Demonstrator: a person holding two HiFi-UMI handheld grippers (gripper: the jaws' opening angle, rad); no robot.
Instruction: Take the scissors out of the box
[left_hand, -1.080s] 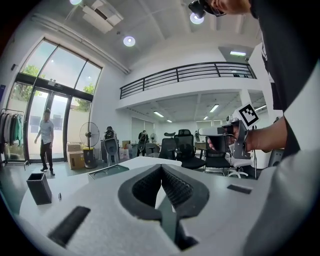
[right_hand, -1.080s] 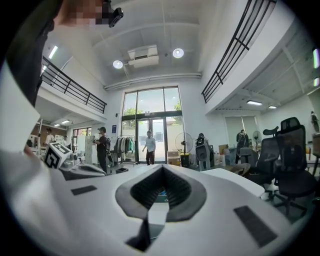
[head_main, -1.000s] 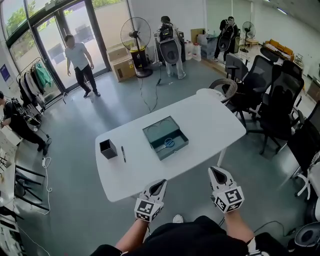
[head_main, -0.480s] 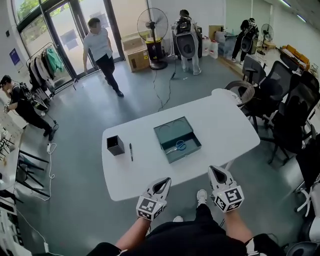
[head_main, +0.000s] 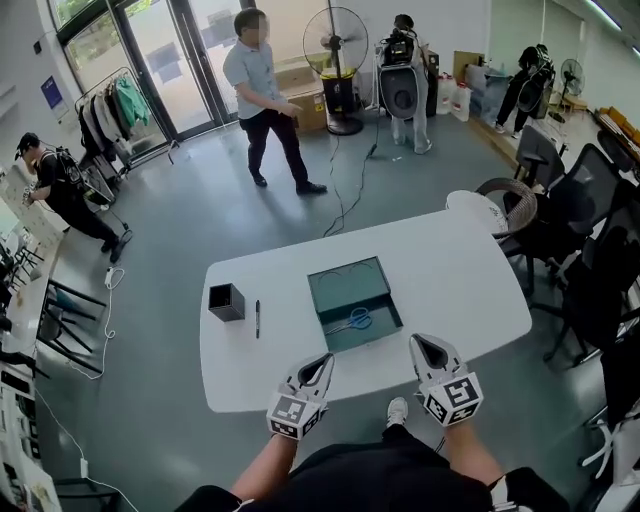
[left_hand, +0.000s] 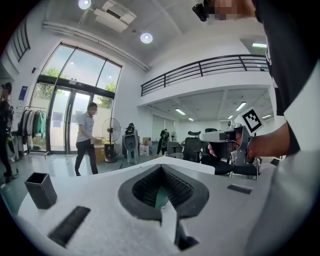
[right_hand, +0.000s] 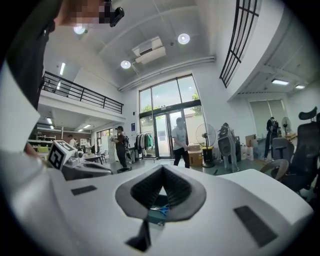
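One white rounded worktop (head_main: 450, 290), carrying every item. One shallow teal-green metal box (head_main: 345, 285), open-topped, at mid-worktop. Two white tongs with marker cubes: left tongs (head_main: 326, 358) and right tongs (head_main: 418, 341), both closed and empty, at the near edge, short of the box. One black square pot (head_main: 226, 301). One pair of blue-handled scissors (head_main: 352, 321), lying in the box's near half. One dark pen (head_main: 257, 318). Status: nothing lifted yet; reach, grip and removal remain.
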